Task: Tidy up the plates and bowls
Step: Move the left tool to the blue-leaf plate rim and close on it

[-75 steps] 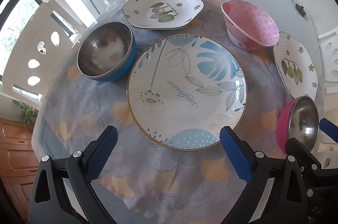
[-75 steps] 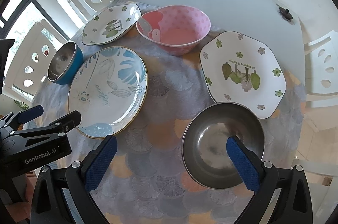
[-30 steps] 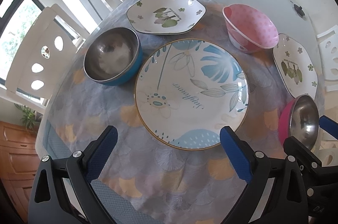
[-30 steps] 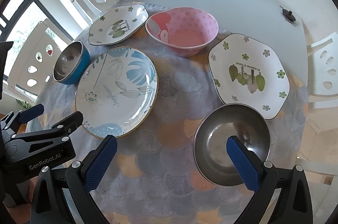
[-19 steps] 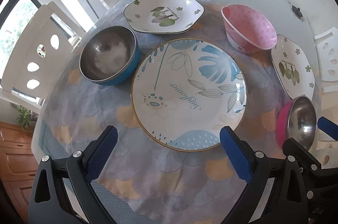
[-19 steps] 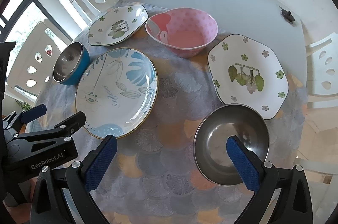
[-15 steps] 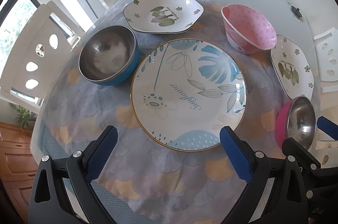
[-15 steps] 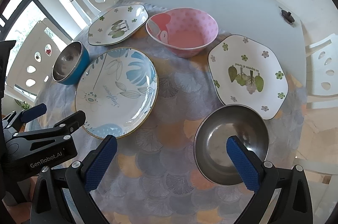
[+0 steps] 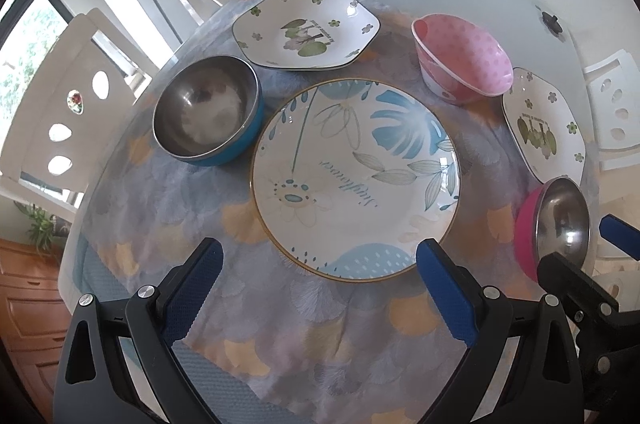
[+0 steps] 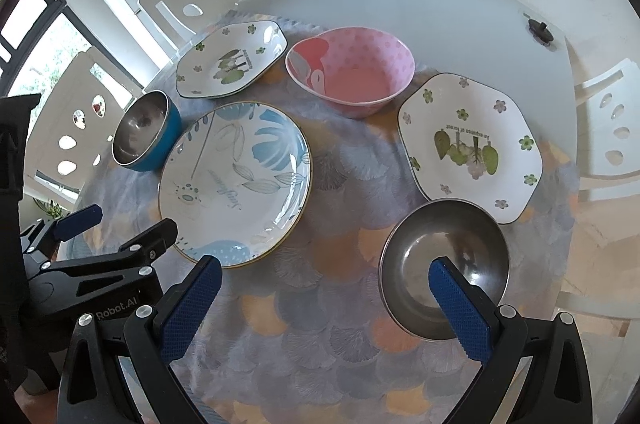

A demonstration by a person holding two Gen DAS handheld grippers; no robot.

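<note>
Floral cloth [image 10: 320, 336] covers the round table, nothing stacked yet. Both my grippers hang open and empty. My right gripper [image 10: 326, 308] is nearer the pink-sided steel bowl [image 10: 444, 268], just ahead to its right; my left gripper [image 9: 320, 288] faces the big leaf-print plate [image 9: 354, 176].

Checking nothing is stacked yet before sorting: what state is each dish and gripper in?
Round blue-leaf plate: flat, empty.
Two hexagonal plates: flat, apart.
Pink bowl: upright, empty.
Blue steel bowl: upright.
Pink steel bowl: upright, empty.
Left gripper: open.
Right gripper: open.
</note>
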